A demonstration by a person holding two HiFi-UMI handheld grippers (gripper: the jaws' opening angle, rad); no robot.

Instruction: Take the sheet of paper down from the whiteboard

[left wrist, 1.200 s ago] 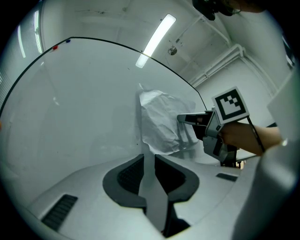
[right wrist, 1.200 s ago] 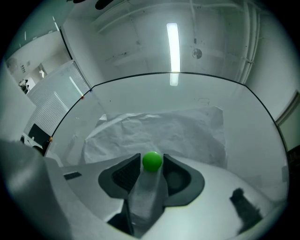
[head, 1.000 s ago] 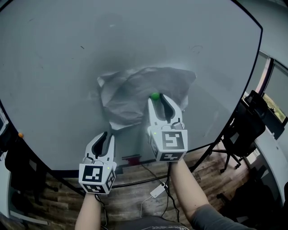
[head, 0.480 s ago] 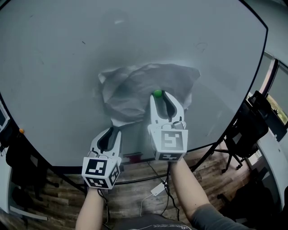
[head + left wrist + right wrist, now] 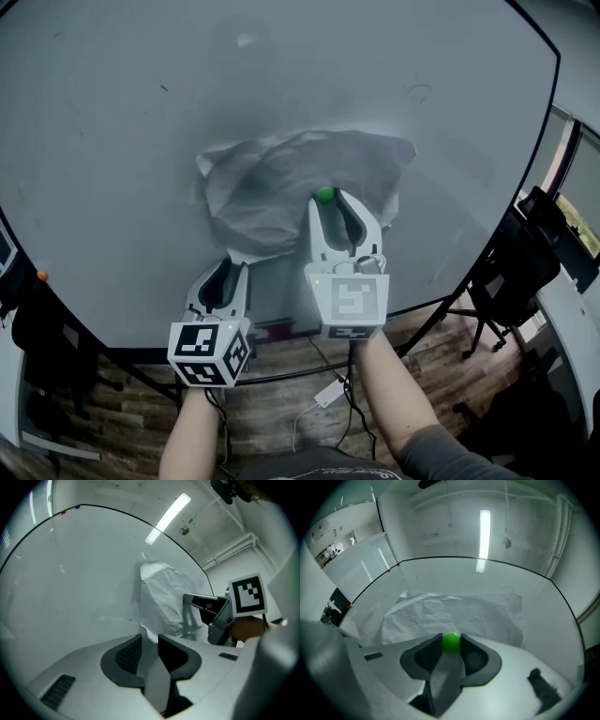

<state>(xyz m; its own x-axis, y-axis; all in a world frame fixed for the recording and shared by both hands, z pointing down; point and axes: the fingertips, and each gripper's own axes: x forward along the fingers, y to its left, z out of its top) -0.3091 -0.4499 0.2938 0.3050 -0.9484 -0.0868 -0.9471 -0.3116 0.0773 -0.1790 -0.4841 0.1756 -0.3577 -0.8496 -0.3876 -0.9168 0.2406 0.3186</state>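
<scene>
While the left gripper (image 5: 149, 638) sits slightly open, the right gripper (image 5: 451, 643) just pinched a green magnet (image 5: 324, 196).

Paper sheet (image 5: 272, 187) crumpled, matt; whiteboard (image 5: 122, 141) smooth, glossy; green ball (image 5: 324, 195) smooth plastic; floor (image 5: 262, 422) wood planks.

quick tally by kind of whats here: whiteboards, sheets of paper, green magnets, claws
whiteboard: 1
sheet of paper: 1
green magnet: 1
claws: 2, the left claw open, the right claw with jaws that have just been closing onto the green magnet
total: 5
</scene>
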